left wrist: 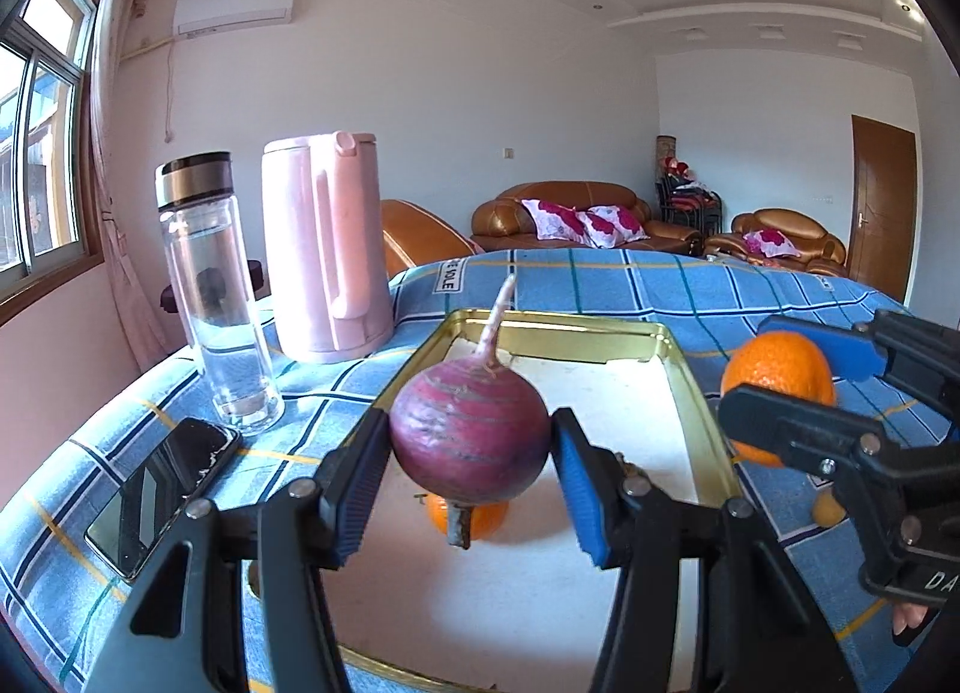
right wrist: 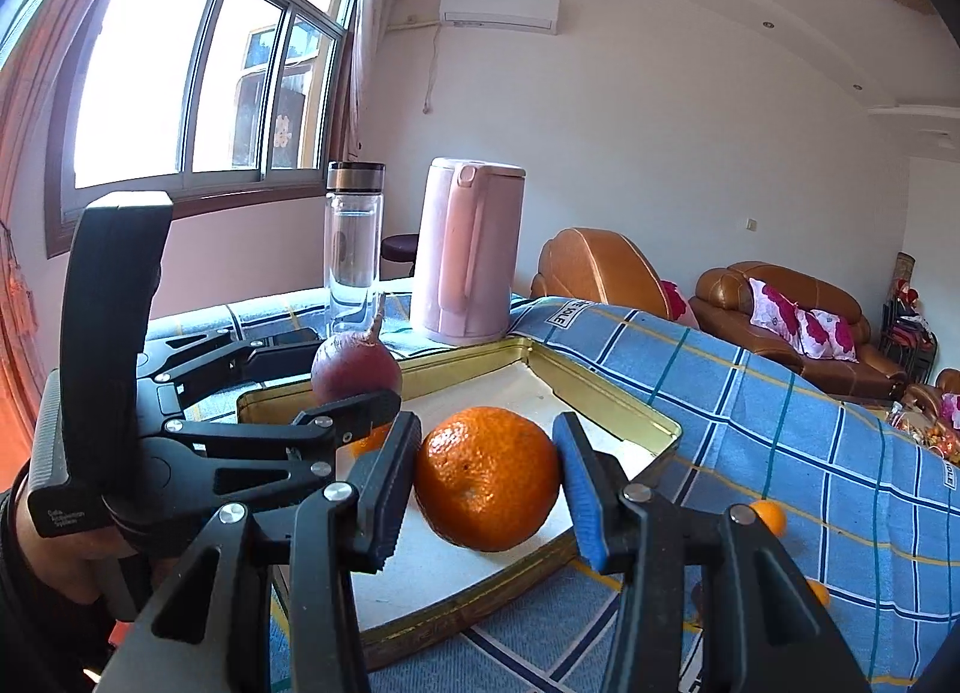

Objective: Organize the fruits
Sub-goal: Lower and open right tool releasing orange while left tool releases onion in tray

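Two tongs, each pinching one item above a gold-rimmed tray on a blue checked cloth. Left gripper: blue pads pressed on both sides of a purple-red radish, root tip pointing up and away, held over the tray's white floor. Right gripper: pads clamped on an orange at the tray's near right rim. One further orange lies in the tray beneath the radish. Behind: pink kettle, glass bottle, phone
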Tool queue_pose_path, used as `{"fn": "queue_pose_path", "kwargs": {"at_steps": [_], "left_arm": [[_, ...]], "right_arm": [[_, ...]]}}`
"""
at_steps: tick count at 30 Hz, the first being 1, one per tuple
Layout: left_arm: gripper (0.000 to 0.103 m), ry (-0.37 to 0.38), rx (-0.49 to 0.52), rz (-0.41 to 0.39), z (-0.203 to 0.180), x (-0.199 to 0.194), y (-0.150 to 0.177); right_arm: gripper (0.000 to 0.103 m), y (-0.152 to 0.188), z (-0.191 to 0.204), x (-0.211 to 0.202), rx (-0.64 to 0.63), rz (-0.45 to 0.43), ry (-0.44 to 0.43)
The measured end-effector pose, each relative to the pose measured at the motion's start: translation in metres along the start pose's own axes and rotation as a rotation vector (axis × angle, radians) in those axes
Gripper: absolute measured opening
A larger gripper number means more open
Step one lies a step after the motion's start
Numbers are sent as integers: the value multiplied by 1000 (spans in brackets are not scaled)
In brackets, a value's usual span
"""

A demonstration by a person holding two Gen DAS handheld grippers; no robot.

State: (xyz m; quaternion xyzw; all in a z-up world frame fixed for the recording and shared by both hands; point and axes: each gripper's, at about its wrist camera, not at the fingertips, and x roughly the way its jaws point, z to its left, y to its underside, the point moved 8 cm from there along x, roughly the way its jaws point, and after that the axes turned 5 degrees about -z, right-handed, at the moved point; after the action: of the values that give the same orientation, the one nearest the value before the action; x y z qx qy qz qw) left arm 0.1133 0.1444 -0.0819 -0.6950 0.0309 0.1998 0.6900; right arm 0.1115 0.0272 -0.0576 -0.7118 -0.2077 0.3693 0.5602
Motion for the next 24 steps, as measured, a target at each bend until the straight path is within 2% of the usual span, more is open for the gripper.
{"fn": "queue_pose_path", "kwargs": {"at_steps": [6,13,24], "left_arm": [[56,-45,8,47,18,8,9],[56,-54,30,89,19,13,18],[56,-64,50,129,22,20,25]], "right_arm": [[48,8,9,17,-12,52,-23],[48,25,21,36,-32,128,-52],[48,34,28,49,-52,192,-77]]}}
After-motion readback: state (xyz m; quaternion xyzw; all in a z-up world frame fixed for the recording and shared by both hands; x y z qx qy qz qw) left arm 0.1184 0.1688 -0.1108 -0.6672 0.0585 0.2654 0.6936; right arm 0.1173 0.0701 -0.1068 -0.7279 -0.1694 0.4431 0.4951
